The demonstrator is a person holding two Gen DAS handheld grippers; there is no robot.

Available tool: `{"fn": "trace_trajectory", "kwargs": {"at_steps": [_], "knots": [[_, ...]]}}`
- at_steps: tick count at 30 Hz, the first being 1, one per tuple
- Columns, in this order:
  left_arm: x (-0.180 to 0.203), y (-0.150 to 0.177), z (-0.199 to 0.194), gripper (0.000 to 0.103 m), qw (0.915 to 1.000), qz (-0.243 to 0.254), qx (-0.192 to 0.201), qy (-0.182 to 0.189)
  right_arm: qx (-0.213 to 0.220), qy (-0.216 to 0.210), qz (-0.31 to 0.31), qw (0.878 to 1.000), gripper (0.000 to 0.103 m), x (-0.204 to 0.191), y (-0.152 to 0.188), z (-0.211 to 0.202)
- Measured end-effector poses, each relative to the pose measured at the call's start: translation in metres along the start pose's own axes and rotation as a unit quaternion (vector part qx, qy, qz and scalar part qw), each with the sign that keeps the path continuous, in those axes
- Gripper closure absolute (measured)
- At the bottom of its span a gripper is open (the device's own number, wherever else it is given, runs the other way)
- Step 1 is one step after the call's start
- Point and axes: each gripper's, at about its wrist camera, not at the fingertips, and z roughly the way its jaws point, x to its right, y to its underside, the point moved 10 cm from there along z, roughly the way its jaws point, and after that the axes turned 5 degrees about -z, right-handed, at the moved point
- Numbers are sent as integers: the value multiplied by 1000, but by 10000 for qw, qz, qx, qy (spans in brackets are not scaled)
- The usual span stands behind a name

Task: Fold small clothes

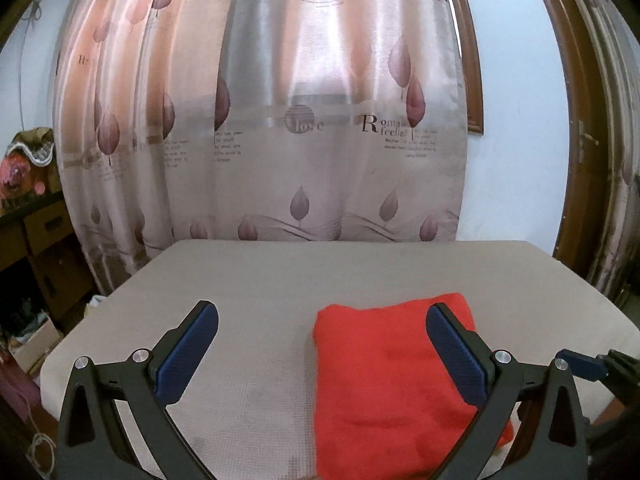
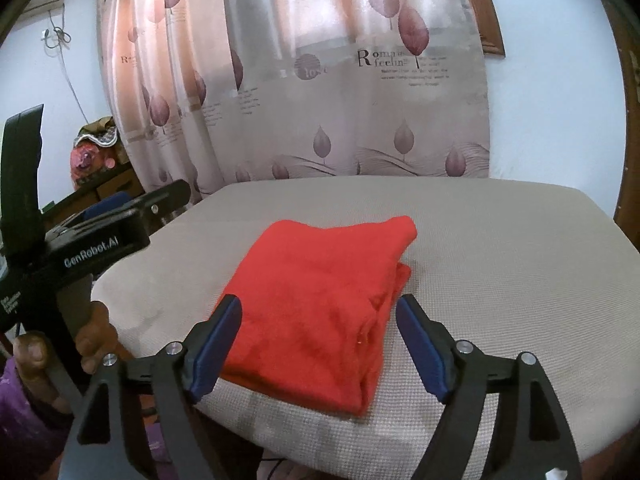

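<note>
The red garment [image 2: 320, 304] is seen lying on the grey table [image 2: 500, 240], folded into a compact rectangle with layered edges at its right side. The left gripper [image 1: 322, 354] is spread wide and holds nothing. The right gripper [image 2: 320, 350] is likewise parted, nothing between its pads, above the garment's near edge. Folding is judged essentially done; at most 1 tidying pass remains.

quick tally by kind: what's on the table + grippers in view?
Red folded cloth: 1
Grippers: 2, left gripper and right gripper, both open, neither holding the cloth
Table: 1
Total: 4
</note>
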Motion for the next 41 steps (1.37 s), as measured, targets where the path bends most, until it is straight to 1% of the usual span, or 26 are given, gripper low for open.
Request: {"fn": "trace_trajectory", "kwargs": {"at_steps": [3, 9, 12, 16, 21, 23, 27, 38, 41], "knots": [[-1, 3, 1, 0, 10000, 16, -73, -62, -29, -43, 12, 10000, 24, -3, 2, 0], [-3, 8, 0, 0, 9999, -37, -146, -18, -57, -76, -55, 9999, 22, -10, 3, -1], [-5, 12, 3, 0, 9997, -81, -239, -37, -75, -93, -73, 9999, 21, -13, 4, -1], [-10, 20, 10, 0, 9988, -103, -412, -241, -99, -126, -72, 9998, 20, -14, 5, 0], [-13, 31, 19, 0, 9977, -224, -621, -159, -163, -159, -57, 9997, 19, -16, 9, 2], [-15, 36, 22, 0, 9972, -233, -685, -193, -182, -165, -67, 9997, 18, -17, 11, 3], [-17, 42, 24, 0, 9966, -186, -706, -372, -227, -184, -66, 9996, 17, -19, 14, 4], [-15, 51, 28, 0, 9967, -171, -674, -413, -271, -197, -49, 9994, 16, -22, 18, 5], [-12, 54, 28, 0, 9963, -150, -735, -409, -234, -94, -35, 9997, 15, -18, 17, 6]]}}
